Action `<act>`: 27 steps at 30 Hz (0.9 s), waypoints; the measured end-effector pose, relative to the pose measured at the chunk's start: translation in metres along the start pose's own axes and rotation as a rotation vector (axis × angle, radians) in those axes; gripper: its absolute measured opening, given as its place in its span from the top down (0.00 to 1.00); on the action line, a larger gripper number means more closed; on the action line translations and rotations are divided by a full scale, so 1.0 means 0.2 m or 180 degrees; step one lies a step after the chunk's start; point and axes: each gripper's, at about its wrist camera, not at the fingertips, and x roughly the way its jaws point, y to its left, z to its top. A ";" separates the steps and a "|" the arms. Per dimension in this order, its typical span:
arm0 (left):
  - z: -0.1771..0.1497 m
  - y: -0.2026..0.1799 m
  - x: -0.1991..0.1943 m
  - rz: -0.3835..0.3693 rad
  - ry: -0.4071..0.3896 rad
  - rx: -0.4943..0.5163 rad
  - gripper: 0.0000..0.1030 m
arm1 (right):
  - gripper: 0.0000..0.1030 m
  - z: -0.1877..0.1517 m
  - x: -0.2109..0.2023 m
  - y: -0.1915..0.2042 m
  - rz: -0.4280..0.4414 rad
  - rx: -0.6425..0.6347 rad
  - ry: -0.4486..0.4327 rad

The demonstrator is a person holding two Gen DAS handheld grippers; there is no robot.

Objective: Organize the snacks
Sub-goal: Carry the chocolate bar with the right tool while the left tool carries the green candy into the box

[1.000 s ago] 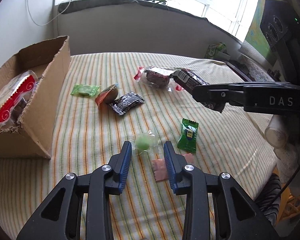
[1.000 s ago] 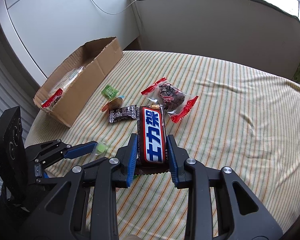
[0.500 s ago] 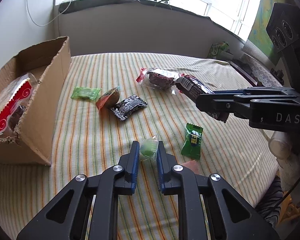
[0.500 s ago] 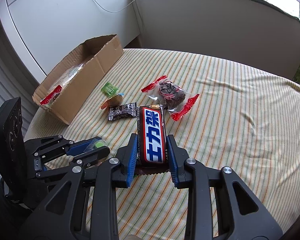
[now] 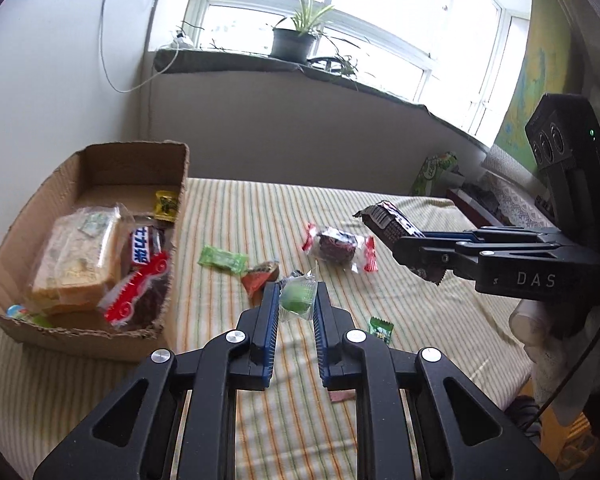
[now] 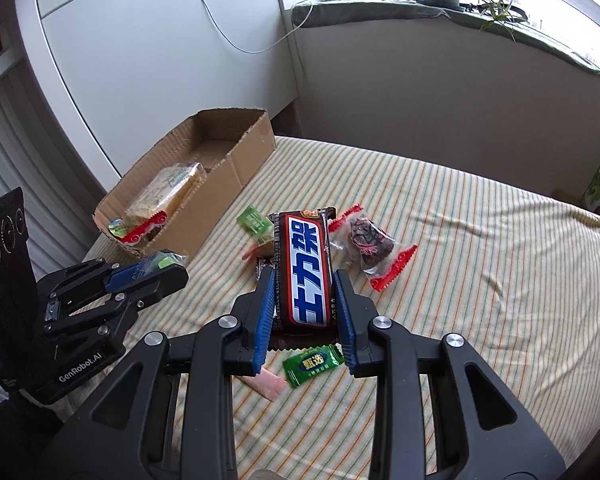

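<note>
My left gripper (image 5: 296, 300) is shut on a green candy in clear wrap (image 5: 297, 298) and holds it above the striped cloth. It also shows in the right wrist view (image 6: 156, 266) near the cardboard box (image 6: 236, 168). My right gripper (image 6: 304, 280) is shut on a brown chocolate bar (image 6: 304, 264), held above the cloth; it shows in the left wrist view (image 5: 404, 240) at the right. The box (image 5: 172, 216) at the left holds bread, a chocolate bar and other snacks.
On the cloth lie a green packet (image 5: 222, 258), an orange-brown snack (image 5: 262, 274), a clear red-ended cake pack (image 5: 336, 246), a small green candy (image 6: 312, 364) and a pink piece (image 6: 268, 386). A green carton (image 5: 436, 170) stands far right. The table edge is at the right.
My left gripper closed on the green candy and lifted it, tilting up toward the box. My right gripper rose with the chocolate bar.
</note>
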 end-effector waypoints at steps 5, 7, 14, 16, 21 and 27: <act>0.11 0.16 -0.13 0.0126 -0.0310 -0.0237 0.86 | 0.71 0.10 0.00 0.11 0.0039 -0.0145 -0.0057; 0.16 0.25 -0.16 0.0218 -0.0417 -0.0358 0.86 | 0.71 0.15 0.01 0.15 0.0052 -0.0189 -0.0086; 0.27 0.53 -0.18 0.0597 -0.0589 -0.0714 0.86 | 0.71 0.30 0.11 0.30 0.0158 -0.0292 -0.0111; 0.31 0.58 -0.16 0.0624 -0.0604 -0.0787 0.86 | 0.71 0.34 0.15 0.33 0.0187 -0.0301 -0.0103; 0.36 0.63 -0.06 0.0713 -0.0500 -0.0813 0.86 | 0.71 0.43 0.28 0.40 0.0167 -0.0340 -0.0057; 0.36 0.68 0.01 0.0837 -0.0395 -0.0860 0.86 | 0.71 0.50 0.48 0.47 0.0179 -0.0343 0.0081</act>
